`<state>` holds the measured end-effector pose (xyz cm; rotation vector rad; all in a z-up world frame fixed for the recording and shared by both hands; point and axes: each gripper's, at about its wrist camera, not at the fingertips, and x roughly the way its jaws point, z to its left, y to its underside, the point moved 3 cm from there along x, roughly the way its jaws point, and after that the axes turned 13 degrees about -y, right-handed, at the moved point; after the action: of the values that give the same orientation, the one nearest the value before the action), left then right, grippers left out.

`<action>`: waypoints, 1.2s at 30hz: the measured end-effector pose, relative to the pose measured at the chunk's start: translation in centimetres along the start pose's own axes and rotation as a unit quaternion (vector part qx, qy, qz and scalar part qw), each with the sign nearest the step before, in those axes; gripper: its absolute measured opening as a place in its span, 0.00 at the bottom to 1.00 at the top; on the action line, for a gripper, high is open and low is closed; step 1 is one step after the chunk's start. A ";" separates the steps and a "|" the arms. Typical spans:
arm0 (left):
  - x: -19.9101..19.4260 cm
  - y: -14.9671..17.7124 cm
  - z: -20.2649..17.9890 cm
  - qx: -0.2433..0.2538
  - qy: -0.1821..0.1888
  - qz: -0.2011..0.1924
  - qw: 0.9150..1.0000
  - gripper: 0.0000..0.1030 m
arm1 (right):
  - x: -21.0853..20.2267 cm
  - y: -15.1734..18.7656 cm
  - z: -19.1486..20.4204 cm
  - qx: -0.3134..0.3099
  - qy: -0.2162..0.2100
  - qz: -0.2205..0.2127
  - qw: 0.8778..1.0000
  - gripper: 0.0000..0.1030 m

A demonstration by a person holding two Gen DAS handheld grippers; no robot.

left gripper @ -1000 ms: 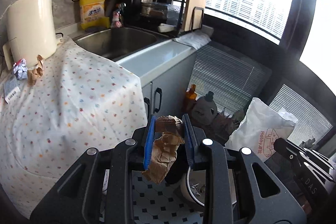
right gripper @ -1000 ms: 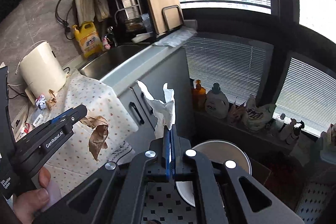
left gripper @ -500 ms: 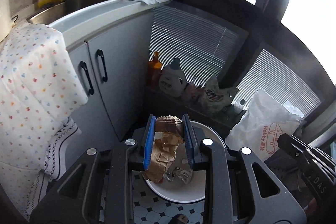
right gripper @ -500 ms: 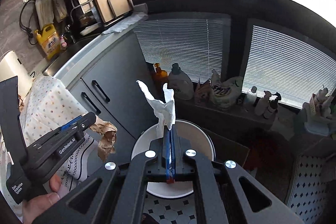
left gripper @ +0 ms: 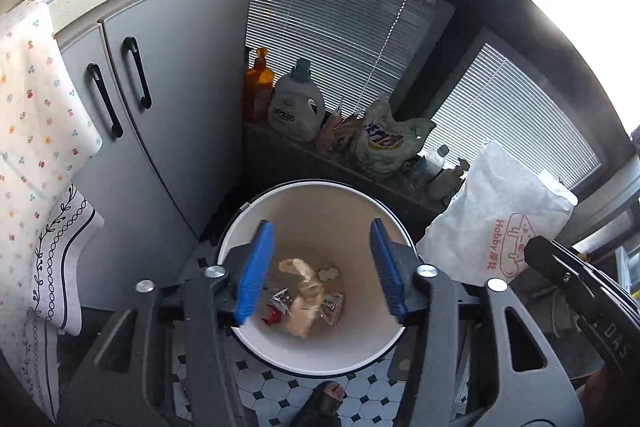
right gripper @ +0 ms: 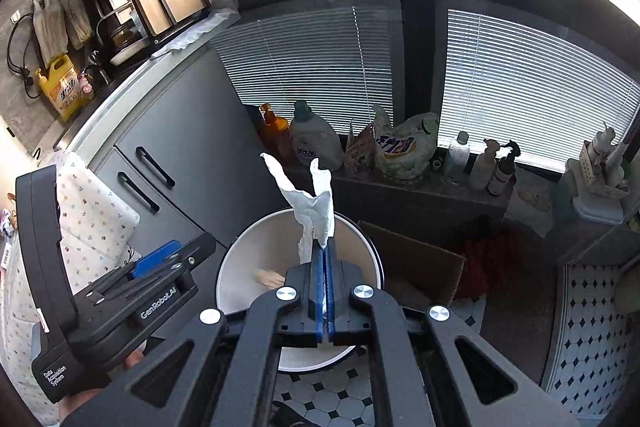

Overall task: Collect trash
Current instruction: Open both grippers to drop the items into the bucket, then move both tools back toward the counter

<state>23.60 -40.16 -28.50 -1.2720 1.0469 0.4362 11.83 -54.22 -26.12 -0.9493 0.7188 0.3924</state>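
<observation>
A round white trash bin [left gripper: 320,359] stands on the tiled floor; it also shows in the right wrist view [right gripper: 248,259]. My left gripper [left gripper: 322,259] is open and empty directly above it. A crumpled brown paper scrap [left gripper: 304,291] lies at the bin's bottom among small wrappers [left gripper: 276,303]. My right gripper [right gripper: 323,259] is shut on a white tissue [right gripper: 312,199], held above the bin's rim. In the left wrist view that tissue [left gripper: 500,219] hangs at the right, printed with red letters.
Grey cabinet doors [left gripper: 168,99] with black handles stand left of the bin. A flowered cloth [left gripper: 32,115] hangs off the counter. Detergent bottles [left gripper: 296,103] and bags [left gripper: 380,139] line a low ledge under the blinds. A cardboard box [right gripper: 416,263] sits right of the bin.
My left gripper moved down over the bin and opened; the brown paper scrap dropped into the bin. My right gripper moved closer above the bin, still holding the tissue.
</observation>
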 end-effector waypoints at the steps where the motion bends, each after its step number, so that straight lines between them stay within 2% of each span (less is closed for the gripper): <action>1: -0.1 -0.1 0.2 0.001 -0.004 -0.004 1.000 0.61 | 0.2 0.0 0.1 0.001 -0.002 0.001 1.000 0.02; 3: -0.2 -0.1 0.6 0.004 -0.010 -0.009 1.000 0.64 | 0.7 0.0 0.4 0.004 -0.007 0.003 1.000 0.02; 7: -0.6 -0.5 1.9 0.004 -0.026 -0.020 0.999 0.77 | 1.5 0.0 1.4 0.003 -0.018 0.006 1.000 0.06; 9: -1.0 -0.8 2.7 0.000 -0.033 -0.027 0.999 0.80 | 1.8 0.1 1.8 0.007 -0.022 0.008 1.000 0.25; 10: -1.1 -0.9 3.1 -0.001 -0.038 -0.030 0.999 0.81 | 1.7 0.0 1.9 0.012 -0.022 0.003 1.000 0.46; 18: -3.0 -2.0 6.3 -0.016 -0.061 -0.050 0.997 0.83 | 0.9 -0.3 3.4 0.011 -0.021 -0.001 1.000 0.48; 25: -7.5 -3.4 9.8 -0.047 -0.096 -0.088 0.990 0.90 | -1.1 -1.9 6.0 -0.015 -0.046 -0.012 0.999 0.52; 30: -11.9 -4.4 12.3 -0.070 -0.135 -0.121 0.981 0.94 | -2.6 -3.4 9.4 -0.050 -0.084 -0.020 0.995 0.58; 36: -17.7 -4.8 16.3 -0.108 -0.187 -0.158 0.964 0.94 | -4.4 -4.6 14.6 -0.093 -0.143 -0.025 0.985 0.68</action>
<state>24.85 -21.90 -12.16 -1.4523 0.4766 0.5297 17.00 -44.36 -14.74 -1.0569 0.3998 0.5463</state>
